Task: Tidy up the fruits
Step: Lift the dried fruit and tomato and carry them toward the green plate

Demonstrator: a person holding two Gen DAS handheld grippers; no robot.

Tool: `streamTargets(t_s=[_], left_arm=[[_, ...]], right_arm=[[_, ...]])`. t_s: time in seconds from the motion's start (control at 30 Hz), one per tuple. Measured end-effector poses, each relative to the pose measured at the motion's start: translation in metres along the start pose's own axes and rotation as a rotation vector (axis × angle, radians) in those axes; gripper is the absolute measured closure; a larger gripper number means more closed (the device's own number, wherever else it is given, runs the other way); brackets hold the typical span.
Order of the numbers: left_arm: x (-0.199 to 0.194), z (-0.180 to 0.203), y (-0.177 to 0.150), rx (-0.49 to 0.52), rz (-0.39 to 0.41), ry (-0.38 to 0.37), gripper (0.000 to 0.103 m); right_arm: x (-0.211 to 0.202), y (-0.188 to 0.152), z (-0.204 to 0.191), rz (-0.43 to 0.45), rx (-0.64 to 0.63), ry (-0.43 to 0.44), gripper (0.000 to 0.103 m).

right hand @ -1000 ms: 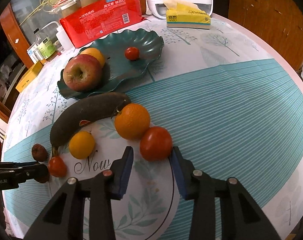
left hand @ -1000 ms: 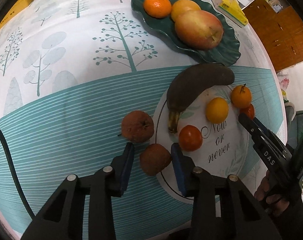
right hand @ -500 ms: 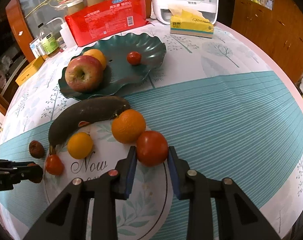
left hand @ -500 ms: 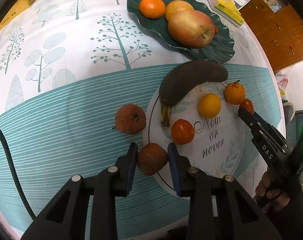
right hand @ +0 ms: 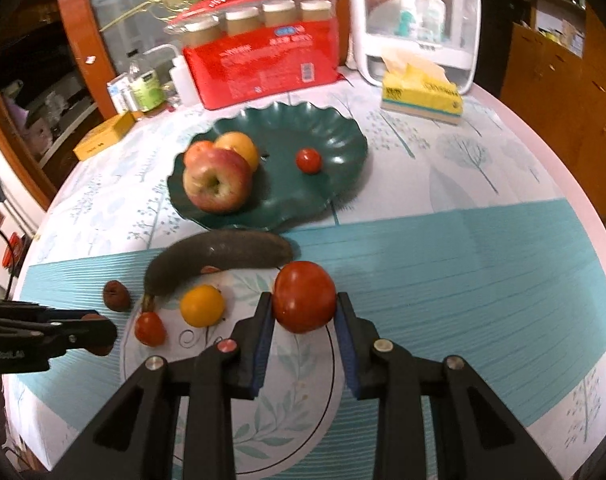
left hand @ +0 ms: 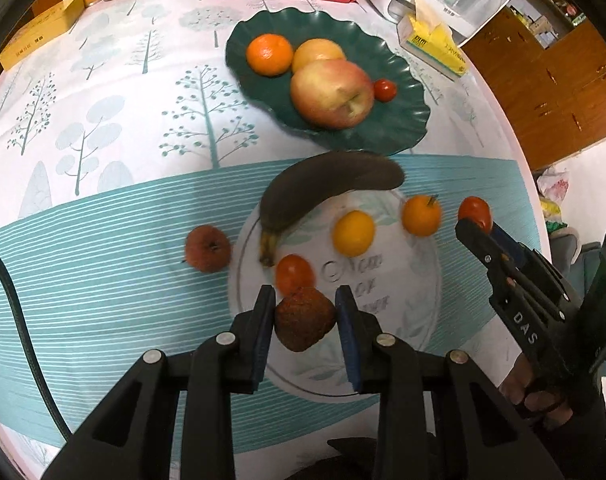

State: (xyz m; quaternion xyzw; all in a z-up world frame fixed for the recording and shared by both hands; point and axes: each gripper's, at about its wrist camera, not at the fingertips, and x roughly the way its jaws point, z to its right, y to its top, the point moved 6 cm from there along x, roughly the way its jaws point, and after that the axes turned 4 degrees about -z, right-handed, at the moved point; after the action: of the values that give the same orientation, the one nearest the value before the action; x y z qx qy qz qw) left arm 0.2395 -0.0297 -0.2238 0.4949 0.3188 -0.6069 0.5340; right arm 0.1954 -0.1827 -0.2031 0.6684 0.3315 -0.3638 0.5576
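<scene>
My left gripper (left hand: 305, 320) is shut on a brown shrivelled fruit (left hand: 305, 318), held just above the near rim of the white plate (left hand: 403, 320). My right gripper (right hand: 305, 312) is shut on a red tomato (right hand: 305, 296) and holds it above the same plate (right hand: 303, 400). On the plate lie a blackened banana (left hand: 331, 188), a yellow fruit (left hand: 353, 233), a small orange (left hand: 421, 215) and another tomato (left hand: 295, 274). A second brown fruit (left hand: 207, 248) sits on the cloth to its left. The green plate (left hand: 403, 120) behind holds an apple (left hand: 331, 92), two oranges and a cherry tomato (left hand: 385, 90).
At the back of the round table stand a red pack of jars (right hand: 263, 68), a yellow tissue box (right hand: 423, 96), a white appliance (right hand: 415, 24), bottles and a yellow box (right hand: 103, 136). A black cable (left hand: 19, 320) runs along the left. The table edge curves close on the right.
Both grippers have closed on their fruits, the left on the brown fruit and the right on the red tomato. Both have then risen with the fruits off the surface.
</scene>
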Motion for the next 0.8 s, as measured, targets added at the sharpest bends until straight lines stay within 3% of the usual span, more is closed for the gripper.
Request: streamTargets(t_s=[0.43, 0.8], left_arm=[[-0.019, 0.051, 0.040, -0.011, 0.097, -0.006, 0.074], [-0.031, 0.083, 0.095, 0.001, 0.196, 0.009, 0.074]], right_arm=[[-0.026, 0.040, 0.017, 0.074, -0.114, 0.076, 0.073], [-0.032, 0.083, 0.032, 0.142, -0.195, 0.121, 0.073]])
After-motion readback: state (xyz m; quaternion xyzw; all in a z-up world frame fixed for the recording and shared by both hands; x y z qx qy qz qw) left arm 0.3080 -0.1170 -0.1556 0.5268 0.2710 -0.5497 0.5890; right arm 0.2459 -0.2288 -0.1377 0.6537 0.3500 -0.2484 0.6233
